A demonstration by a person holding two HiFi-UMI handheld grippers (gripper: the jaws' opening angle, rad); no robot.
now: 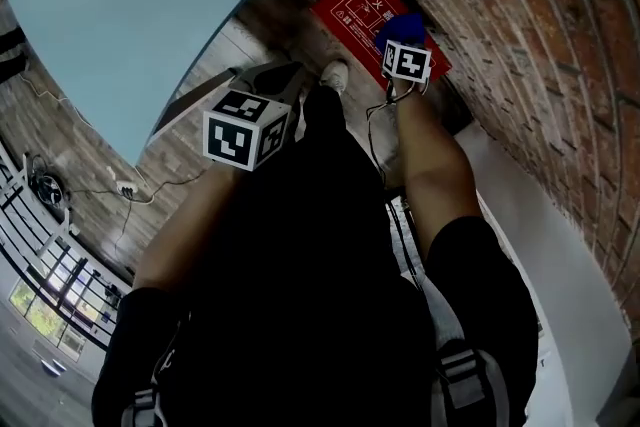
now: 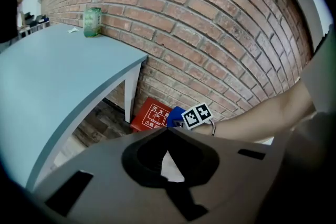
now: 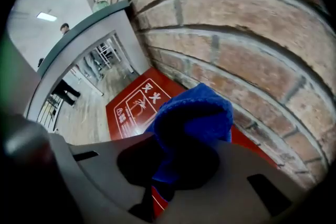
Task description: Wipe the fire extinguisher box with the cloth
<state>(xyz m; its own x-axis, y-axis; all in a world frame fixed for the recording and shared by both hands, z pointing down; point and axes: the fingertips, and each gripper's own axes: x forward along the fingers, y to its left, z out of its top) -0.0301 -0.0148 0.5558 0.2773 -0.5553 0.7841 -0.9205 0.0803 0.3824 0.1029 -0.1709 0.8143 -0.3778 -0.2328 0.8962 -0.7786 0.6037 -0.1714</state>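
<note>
The red fire extinguisher box (image 1: 362, 7) with white print lies on the floor against the brick wall; it also shows in the left gripper view as the box (image 2: 150, 116) and in the right gripper view as the box (image 3: 135, 106). A blue cloth (image 3: 195, 119) is bunched between the jaws of my right gripper (image 3: 184, 140), which is shut on it just over the box's top. From above, the cloth (image 1: 401, 27) sits on the box ahead of the right gripper (image 1: 399, 39). My left gripper (image 2: 167, 129) is held back and higher, jaws together, holding nothing.
A pale blue table (image 1: 140, 5) stands to the left, its leg (image 2: 130, 93) next to the box. A green bottle (image 2: 92, 17) stands on the table by the brick wall (image 1: 520, 35). A white shoe (image 1: 335, 75) is near the box. Cables (image 1: 110, 187) lie on the wooden floor.
</note>
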